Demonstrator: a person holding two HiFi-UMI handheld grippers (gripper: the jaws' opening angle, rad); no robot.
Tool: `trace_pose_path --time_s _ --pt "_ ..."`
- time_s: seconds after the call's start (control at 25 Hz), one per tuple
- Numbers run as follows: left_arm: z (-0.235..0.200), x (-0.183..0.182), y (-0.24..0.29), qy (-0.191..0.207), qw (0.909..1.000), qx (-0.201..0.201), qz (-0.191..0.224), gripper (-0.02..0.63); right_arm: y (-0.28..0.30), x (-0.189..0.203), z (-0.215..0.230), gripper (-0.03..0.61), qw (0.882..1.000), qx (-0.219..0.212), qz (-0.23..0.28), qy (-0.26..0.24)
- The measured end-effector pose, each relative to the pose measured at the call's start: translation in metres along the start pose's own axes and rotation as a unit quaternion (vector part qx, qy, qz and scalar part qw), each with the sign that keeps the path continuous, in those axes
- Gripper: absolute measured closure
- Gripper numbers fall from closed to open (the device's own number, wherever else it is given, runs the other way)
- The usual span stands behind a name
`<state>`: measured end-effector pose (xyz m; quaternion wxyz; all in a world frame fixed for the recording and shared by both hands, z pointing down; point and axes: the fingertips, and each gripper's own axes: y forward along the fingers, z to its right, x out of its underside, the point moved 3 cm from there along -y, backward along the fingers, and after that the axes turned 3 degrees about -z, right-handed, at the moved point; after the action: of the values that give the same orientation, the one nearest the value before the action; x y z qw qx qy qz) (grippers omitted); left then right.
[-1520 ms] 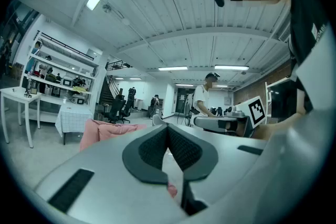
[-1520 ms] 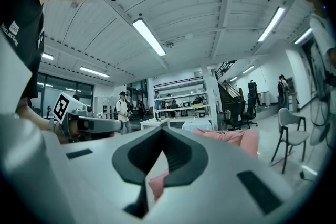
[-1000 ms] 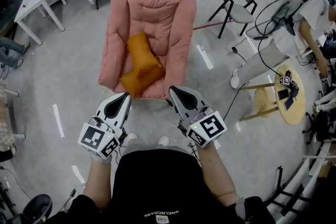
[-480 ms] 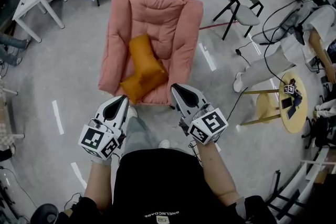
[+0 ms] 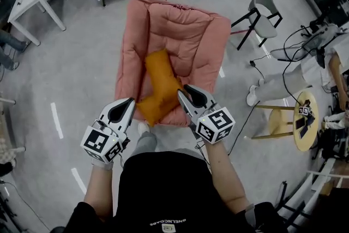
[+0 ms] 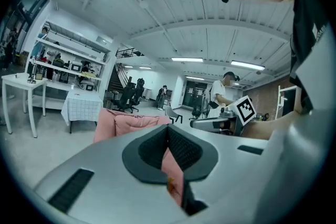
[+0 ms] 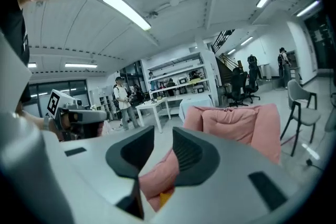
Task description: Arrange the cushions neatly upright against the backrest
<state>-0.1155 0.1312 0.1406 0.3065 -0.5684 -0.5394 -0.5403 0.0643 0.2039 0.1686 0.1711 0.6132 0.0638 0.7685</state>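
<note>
Pink armchair (image 5: 188, 27), orange cushions (image 5: 160, 78) lying on its seat

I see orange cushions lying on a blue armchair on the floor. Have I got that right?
Not quite. The armchair is pink, not blue, as the head view shows. The rest holds: the orange cushions do lie on it, and it stands on the floor.
</note>
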Motion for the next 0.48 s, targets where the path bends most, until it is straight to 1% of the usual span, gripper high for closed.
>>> trace_pose_path --time_s 0.08,0.2,0.32,0.48 --pt "-0.026 -0.004 0.000 -0.010 0.9999 0.007 -0.006 0.601 0.027 0.003 0.004 0.457 1.000 0.012 -0.024 0.005" --pt "-0.054 0.001 0.000 -0.026 0.9993 0.021 -0.019 0.601 0.055 0.008 0.011 0.434 0.998 0.032 -0.049 0.010" --pt "-0.071 0.014 0.006 -0.032 0.9984 0.022 -0.040 0.601 0.071 0.015 0.022 0.422 0.997 0.043 -0.068 0.021" --pt "-0.081 0.033 0.019 -0.042 0.9962 0.023 -0.073 0.600 0.089 0.028 0.044 0.403 0.992 0.058 -0.104 0.034"
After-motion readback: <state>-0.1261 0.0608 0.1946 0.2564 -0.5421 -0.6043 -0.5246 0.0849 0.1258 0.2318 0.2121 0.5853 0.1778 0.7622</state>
